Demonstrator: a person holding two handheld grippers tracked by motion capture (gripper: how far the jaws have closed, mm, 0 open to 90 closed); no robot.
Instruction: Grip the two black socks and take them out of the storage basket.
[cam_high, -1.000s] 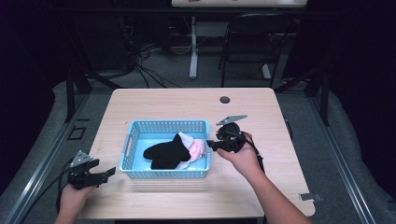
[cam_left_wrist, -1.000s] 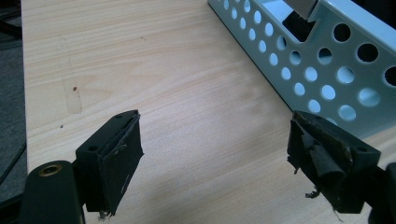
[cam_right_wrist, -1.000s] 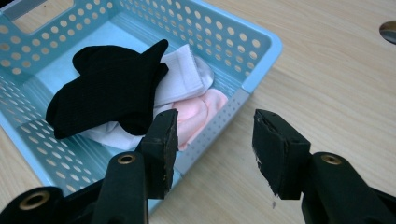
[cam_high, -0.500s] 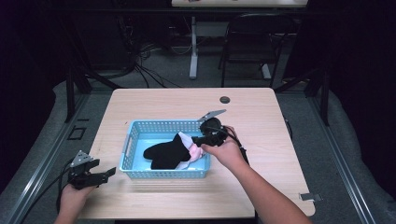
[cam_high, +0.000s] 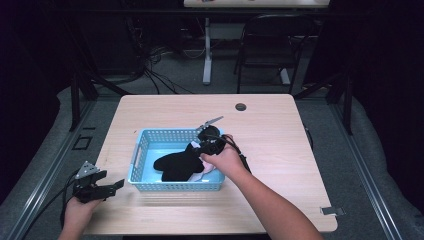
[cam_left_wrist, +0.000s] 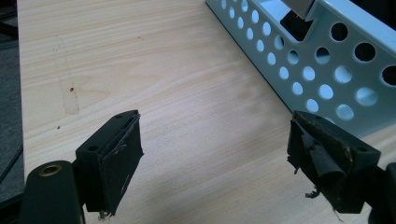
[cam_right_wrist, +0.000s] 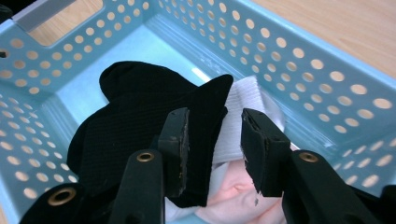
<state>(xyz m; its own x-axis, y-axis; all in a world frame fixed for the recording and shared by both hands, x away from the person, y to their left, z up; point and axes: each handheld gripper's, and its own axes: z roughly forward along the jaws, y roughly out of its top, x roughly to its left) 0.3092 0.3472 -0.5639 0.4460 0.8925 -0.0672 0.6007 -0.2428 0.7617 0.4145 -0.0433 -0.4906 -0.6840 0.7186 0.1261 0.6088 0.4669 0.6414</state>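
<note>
Right gripper (cam_right_wrist: 212, 140) hangs half-open over the black sock (cam_right_wrist: 140, 121) in the basket (cam_high: 142, 150), left gripper (cam_left_wrist: 215, 154) wide open over the bench (cam_high: 280, 125); closing now probably snags the white sock (cam_right_wrist: 243, 112) too.

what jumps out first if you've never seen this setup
The light blue basket at the table's middle draws the eye, with a black sock heaped over white and pink cloth inside. The right claw hangs open just above that pile, while the left claw sits open near the table's front left corner.
</note>
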